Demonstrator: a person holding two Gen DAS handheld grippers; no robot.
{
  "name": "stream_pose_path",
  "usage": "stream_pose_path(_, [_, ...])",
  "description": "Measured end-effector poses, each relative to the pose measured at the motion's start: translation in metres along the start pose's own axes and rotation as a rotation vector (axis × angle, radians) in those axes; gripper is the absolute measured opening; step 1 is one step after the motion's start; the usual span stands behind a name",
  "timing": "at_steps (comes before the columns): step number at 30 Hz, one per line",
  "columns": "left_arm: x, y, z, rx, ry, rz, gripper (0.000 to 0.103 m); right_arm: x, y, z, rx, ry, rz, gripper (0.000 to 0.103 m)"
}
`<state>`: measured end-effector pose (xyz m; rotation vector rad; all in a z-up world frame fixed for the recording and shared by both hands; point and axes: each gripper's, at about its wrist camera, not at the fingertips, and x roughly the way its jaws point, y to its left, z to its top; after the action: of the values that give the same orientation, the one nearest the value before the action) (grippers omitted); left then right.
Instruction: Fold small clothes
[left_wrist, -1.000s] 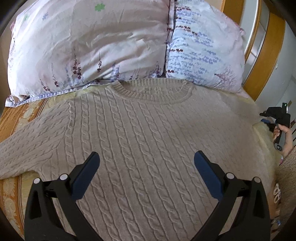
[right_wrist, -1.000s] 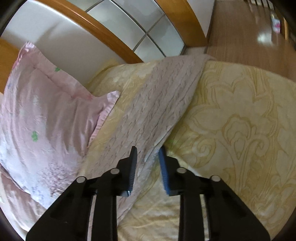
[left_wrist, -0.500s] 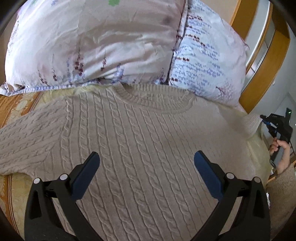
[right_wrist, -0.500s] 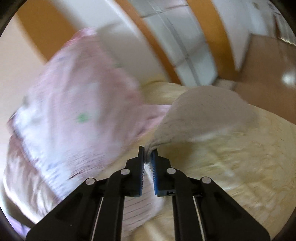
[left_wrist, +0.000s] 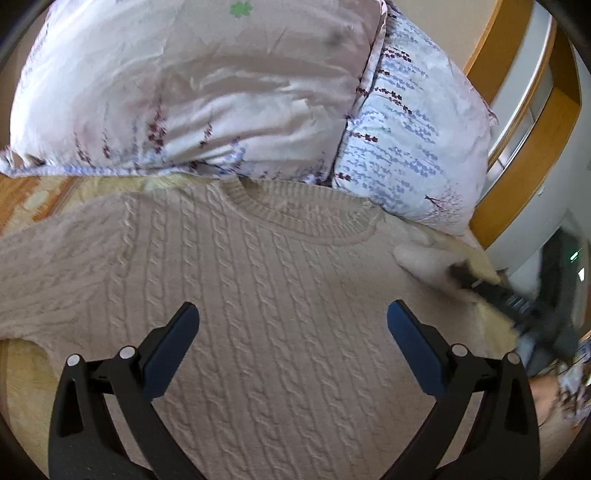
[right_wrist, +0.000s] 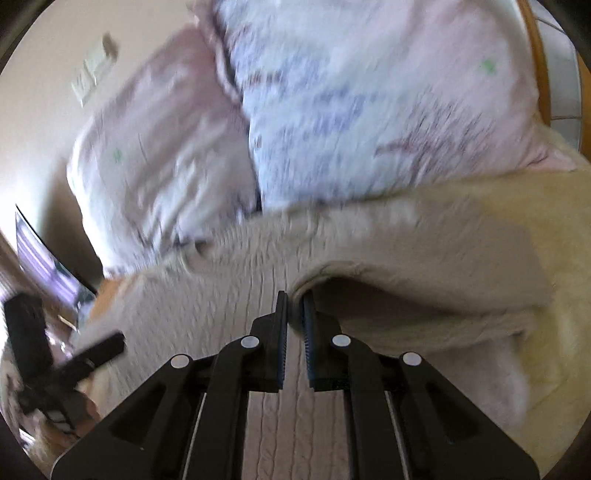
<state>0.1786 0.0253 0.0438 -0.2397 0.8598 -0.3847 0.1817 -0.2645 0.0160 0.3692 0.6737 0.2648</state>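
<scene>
**Beige knit sweater on the bed, one sleeve pinched and lifted**

Beige cable-knit wool fills most of the left wrist view: a sweater (left_wrist: 280, 295) lies face up and flat on a yellow patterned bedspread (left_wrist: 22, 373), its ribbed collar pointing toward the head of the bed. At far left its one sleeve (left_wrist: 44, 273) stretches out sideways across the bedspread. Behind the collar, a pink floral pillow (left_wrist: 192, 88) sits on the left and a second pillow (left_wrist: 417, 147), printed with blue and purple sprigs, leans beside it on the right, the two touching. Beyond them a wooden bed frame (left_wrist: 517, 184) curves along the right edge.

The left gripper (left_wrist: 291, 332) hovers over the sweater's chest with its jaws spread wide, holding nothing; both blue-padded fingers are clear of the knit.

Further right in that view, blurred, the right gripper (left_wrist: 517, 306) comes in from the bed's edge with a pale fold of the other sleeve (left_wrist: 417, 258) at its tip.

The right wrist view, also blurred, shows that gripper (right_wrist: 295, 314) with its jaws nearly together, clamped on the edge of that sleeve (right_wrist: 424, 280), which arches up off the bed and folds over toward the sweater's body (right_wrist: 221, 295). At lower left of this view the left gripper (right_wrist: 55, 365) appears as a dark smear above the knit.
</scene>
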Motion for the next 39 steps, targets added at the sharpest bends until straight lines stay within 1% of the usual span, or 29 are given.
stream_pose_path(3, [0.005, -0.004, 0.000, -0.005, 0.018, -0.015, 0.101, 0.009, -0.005, -0.008, 0.029, 0.048, 0.009, 0.010])
stream_pose_path(4, [0.006, -0.005, -0.001, -0.001, 0.021, -0.020, 0.101, 0.006, -0.007, -0.013, 0.044, 0.056, 0.015, 0.011])
stream_pose_path(6, [0.007, -0.008, -0.001, 0.007, 0.030, -0.035, 0.101, 0.002, -0.016, -0.014, 0.092, 0.080, 0.035, 0.024])
stream_pose_path(7, [0.008, -0.009, -0.002, 0.010, 0.035, -0.048, 0.101, 0.001, -0.022, -0.014, 0.120, 0.087, 0.045, 0.043])
stream_pose_path(8, [0.008, -0.009, -0.002, 0.010, 0.039, -0.057, 0.101, -0.001, -0.032, -0.012, 0.172, 0.089, 0.060, 0.055])
stream_pose_path(11, [0.009, -0.006, -0.001, -0.020, 0.062, -0.092, 0.101, -0.008, -0.055, -0.007, 0.314, 0.078, 0.095, 0.056])
stream_pose_path(12, [0.010, -0.003, -0.001, -0.037, 0.064, -0.094, 0.101, -0.010, -0.063, -0.004, 0.355, 0.067, 0.092, 0.056])
stream_pose_path(14, [0.008, 0.001, -0.001, -0.055, 0.059, -0.078, 0.101, -0.014, -0.079, 0.000, 0.432, 0.031, 0.042, 0.054])
stream_pose_path(15, [0.007, 0.003, -0.001, -0.057, 0.056, -0.074, 0.101, -0.015, -0.084, 0.002, 0.455, 0.011, 0.009, 0.051])
stream_pose_path(17, [0.005, 0.009, -0.001, -0.065, 0.051, -0.070, 0.101, -0.016, -0.089, 0.006, 0.477, -0.008, -0.036, 0.033])
stream_pose_path(18, [0.003, 0.013, -0.001, -0.074, 0.050, -0.069, 0.101, -0.014, -0.090, 0.009, 0.482, -0.009, -0.046, 0.029])
stream_pose_path(19, [0.002, 0.017, -0.001, -0.089, 0.050, -0.072, 0.101, -0.011, -0.089, 0.010, 0.481, -0.011, -0.059, 0.019])
stream_pose_path(20, [0.001, 0.021, -0.001, -0.101, 0.050, -0.076, 0.101, -0.010, -0.084, 0.013, 0.461, -0.019, -0.086, 0.012])
stream_pose_path(21, [-0.001, 0.026, 0.000, -0.119, 0.050, -0.084, 0.097, -0.010, -0.077, 0.016, 0.427, -0.032, -0.111, 0.012])
stream_pose_path(22, [-0.002, 0.029, 0.000, -0.130, 0.051, -0.090, 0.094, -0.014, -0.063, 0.019, 0.367, -0.062, -0.138, 0.010])
stream_pose_path(23, [-0.003, 0.034, 0.000, -0.146, 0.052, -0.097, 0.093, -0.016, -0.054, 0.021, 0.331, -0.078, -0.143, 0.010])
stream_pose_path(24, [-0.004, 0.038, 0.000, -0.163, 0.053, -0.103, 0.091, -0.019, -0.036, 0.025, 0.269, -0.104, -0.136, 0.010])
stream_pose_path(25, [-0.005, 0.044, 0.000, -0.190, 0.051, -0.115, 0.091, -0.020, -0.010, 0.028, 0.185, -0.126, -0.108, 0.010])
stream_pose_path(27, [-0.005, 0.054, 0.000, -0.242, 0.056, -0.139, 0.090, -0.014, 0.028, 0.028, 0.061, -0.125, -0.057, 0.010])
stream_pose_path(28, [-0.005, 0.059, -0.001, -0.274, 0.058, -0.156, 0.090, -0.008, 0.049, 0.025, -0.008, -0.102, -0.023, 0.011])
stream_pose_path(29, [-0.004, 0.064, -0.002, -0.301, 0.061, -0.173, 0.090, 0.005, 0.074, 0.019, -0.091, -0.039, 0.031, 0.012])
stream_pose_path(30, [-0.003, 0.067, -0.003, -0.325, 0.066, -0.187, 0.088, 0.020, 0.092, 0.010, -0.138, 0.036, 0.079, 0.014])
stream_pose_path(31, [-0.002, 0.070, -0.004, -0.343, 0.074, -0.197, 0.086, 0.029, 0.099, 0.005, -0.152, 0.078, 0.101, 0.020])
stream_pose_path(32, [-0.001, 0.071, -0.005, -0.354, 0.081, -0.203, 0.085, 0.044, 0.107, -0.005, -0.159, 0.164, 0.140, 0.030])
stream_pose_path(33, [0.002, 0.073, -0.005, -0.363, 0.093, -0.205, 0.082, 0.051, 0.107, -0.011, -0.147, 0.200, 0.150, 0.033])
stream_pose_path(34, [0.004, 0.072, -0.006, -0.366, 0.101, -0.205, 0.080, 0.052, 0.105, -0.015, -0.131, 0.214, 0.160, 0.034])
stream_pose_path(36, [0.009, 0.072, -0.006, -0.373, 0.118, -0.214, 0.077, 0.046, 0.089, -0.020, -0.069, 0.217, 0.179, 0.035])
stream_pose_path(38, [0.014, 0.071, -0.006, -0.392, 0.138, -0.231, 0.074, 0.028, 0.065, -0.019, 0.018, 0.176, 0.173, 0.044])
stream_pose_path(39, [0.017, 0.071, -0.006, -0.406, 0.147, -0.235, 0.070, 0.019, 0.052, -0.019, 0.063, 0.149, 0.167, 0.045])
